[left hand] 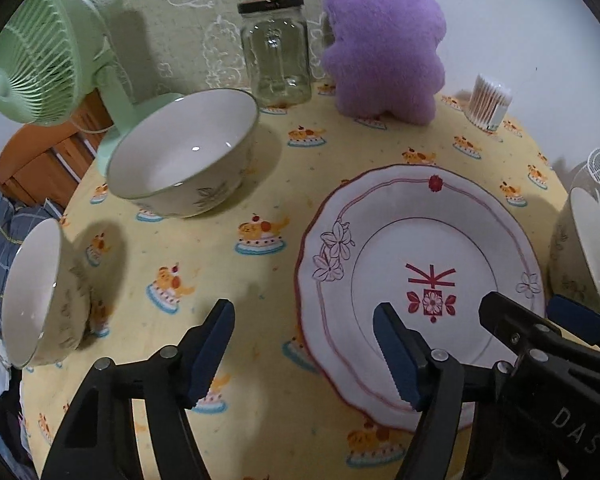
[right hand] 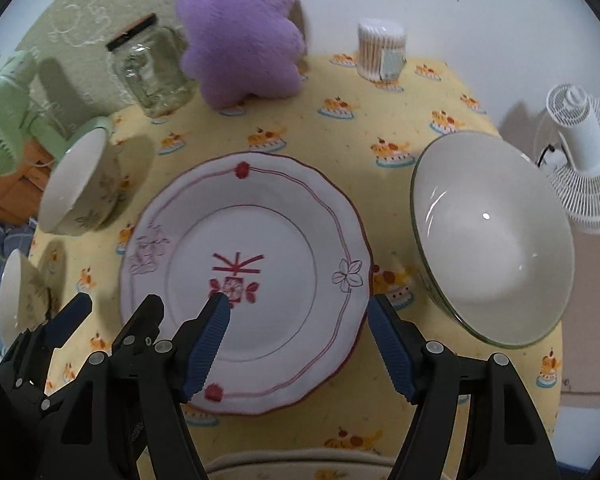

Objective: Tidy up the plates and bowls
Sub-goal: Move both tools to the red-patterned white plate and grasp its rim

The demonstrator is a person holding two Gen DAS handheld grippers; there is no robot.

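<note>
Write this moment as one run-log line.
left gripper: open, over plate left rim | right gripper: open, over plate's right rim | held: nothing | bowls: unstacked

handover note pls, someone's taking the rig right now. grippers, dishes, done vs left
Left gripper: open, empty, straddling the plate's left rim.
Right gripper: open, empty, straddling its right rim.
Plate: flat at table centre, nothing on it.
Big bowl: right of the plate.
Two patterned bowls on the left: far one, near one by the table edge.
Done: nothing stacked yet, all dishes apart.
Left: probably grip the plate first, then gather the bowls.
</note>
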